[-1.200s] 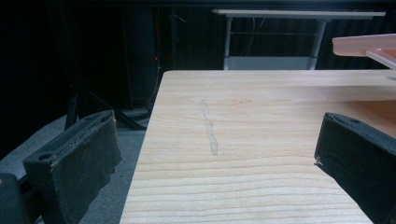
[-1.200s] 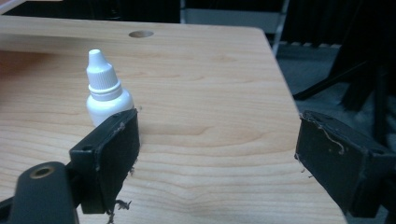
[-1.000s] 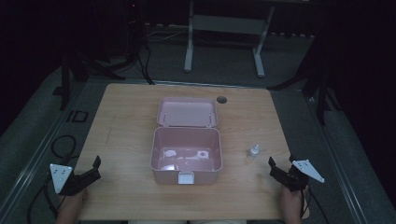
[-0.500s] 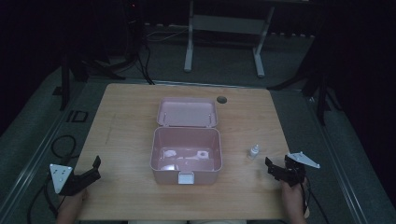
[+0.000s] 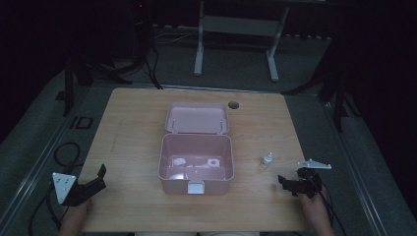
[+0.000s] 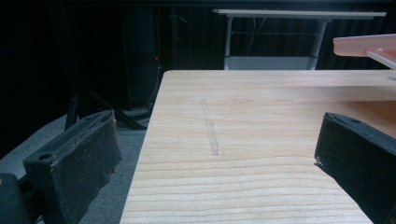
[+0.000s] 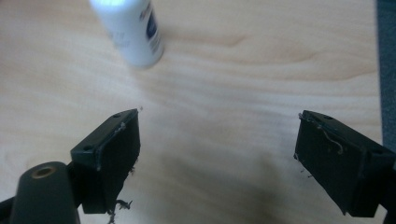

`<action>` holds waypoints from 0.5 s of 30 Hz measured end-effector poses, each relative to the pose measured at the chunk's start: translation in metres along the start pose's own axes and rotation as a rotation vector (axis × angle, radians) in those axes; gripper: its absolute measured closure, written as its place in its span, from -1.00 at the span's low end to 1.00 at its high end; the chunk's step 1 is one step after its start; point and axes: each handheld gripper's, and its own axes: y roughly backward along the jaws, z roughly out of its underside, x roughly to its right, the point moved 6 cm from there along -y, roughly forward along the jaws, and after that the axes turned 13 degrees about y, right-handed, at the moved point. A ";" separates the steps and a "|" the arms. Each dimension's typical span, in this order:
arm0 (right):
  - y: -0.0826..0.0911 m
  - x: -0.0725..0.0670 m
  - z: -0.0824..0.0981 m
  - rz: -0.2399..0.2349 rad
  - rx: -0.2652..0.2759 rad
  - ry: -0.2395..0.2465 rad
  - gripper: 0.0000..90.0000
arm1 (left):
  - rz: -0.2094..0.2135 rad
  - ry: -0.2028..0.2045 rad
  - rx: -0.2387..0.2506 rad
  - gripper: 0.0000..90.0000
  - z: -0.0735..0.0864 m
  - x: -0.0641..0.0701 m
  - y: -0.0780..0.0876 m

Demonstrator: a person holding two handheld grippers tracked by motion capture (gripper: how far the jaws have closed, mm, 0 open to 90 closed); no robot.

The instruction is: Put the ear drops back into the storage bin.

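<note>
Bottle (image 7: 130, 29) top cut off in right gripper view; stands near desk (image 5: 133, 128) right edge. Right tool (image 5: 290, 184) spread, empty, just short of it. Left tool (image 5: 93, 182) spread, empty, front-left corner.

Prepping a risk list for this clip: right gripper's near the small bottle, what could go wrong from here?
1. The small white bottle stands upright, ahead and off-centre of the open right gripper; a jaw could clip it and tip it over.
2. It stands on bare table toward the right edge, so it might roll off if knocked.
3. The pink box already holds items, which could crowd a placement.
</note>
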 end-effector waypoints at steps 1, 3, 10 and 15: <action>0.000 -0.001 0.000 -0.007 -0.018 0.012 -0.69 | 0.000 0.000 0.000 -0.99 0.000 0.000 0.000; 0.000 -0.004 0.001 -0.034 -0.069 0.030 -0.70 | 0.000 -0.001 -0.001 -0.99 0.000 0.000 0.000; 0.005 -0.011 0.000 -0.097 -0.180 0.084 -0.70 | 0.001 0.001 0.000 -0.99 0.000 0.000 0.000; 0.010 -0.012 -0.001 -0.160 -0.284 0.135 -0.69 | 0.003 0.002 0.001 -0.99 0.000 0.000 0.000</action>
